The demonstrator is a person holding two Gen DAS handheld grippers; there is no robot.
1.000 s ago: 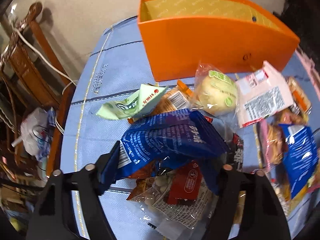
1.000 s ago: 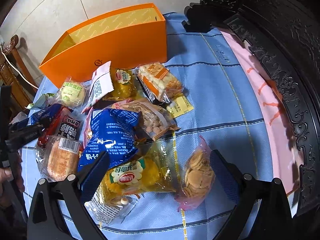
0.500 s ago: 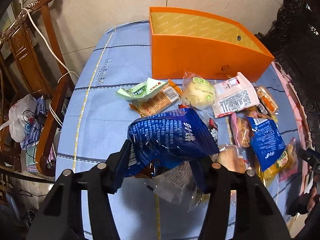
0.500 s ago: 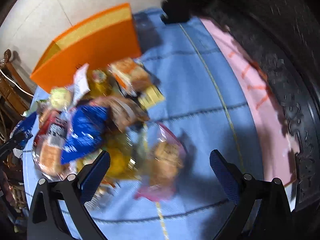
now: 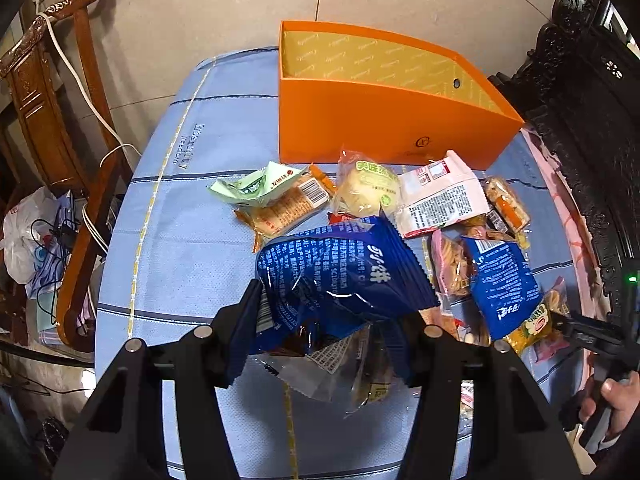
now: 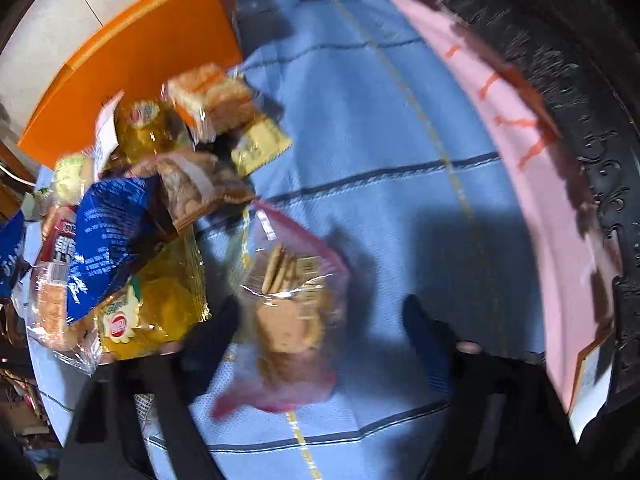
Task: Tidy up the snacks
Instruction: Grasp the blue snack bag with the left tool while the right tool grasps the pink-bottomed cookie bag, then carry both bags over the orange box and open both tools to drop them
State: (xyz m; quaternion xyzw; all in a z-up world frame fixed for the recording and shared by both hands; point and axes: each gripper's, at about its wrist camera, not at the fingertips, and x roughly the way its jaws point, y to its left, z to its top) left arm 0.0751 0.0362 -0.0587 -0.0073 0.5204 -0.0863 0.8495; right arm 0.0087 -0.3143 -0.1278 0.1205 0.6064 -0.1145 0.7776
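Blue-clothed table [image 5: 168,248], orange box [image 5: 384,128] at far edge. Lifted off the pile since 1 s ago: blue packet [image 5: 340,276], clamped in left gripper [image 5: 328,340]. Right gripper [image 6: 320,332] spread around cookie bag [image 6: 288,304], closer now. Boxing likely next.

left gripper [image 5: 328,344]: jaws clamped on load | right gripper [image 6: 320,344]: jaws apart

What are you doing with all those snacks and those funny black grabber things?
Someone is sorting snacks with a hand-held gripper in each hand. The left hand-held gripper has a blue snack bag pinched and lifted above the pile on the blue tablecloth. The right hand-held gripper is open around a pink-edged bag of round biscuits lying on the cloth. The orange box behind the pile looks empty, so no snacks seem put away yet.
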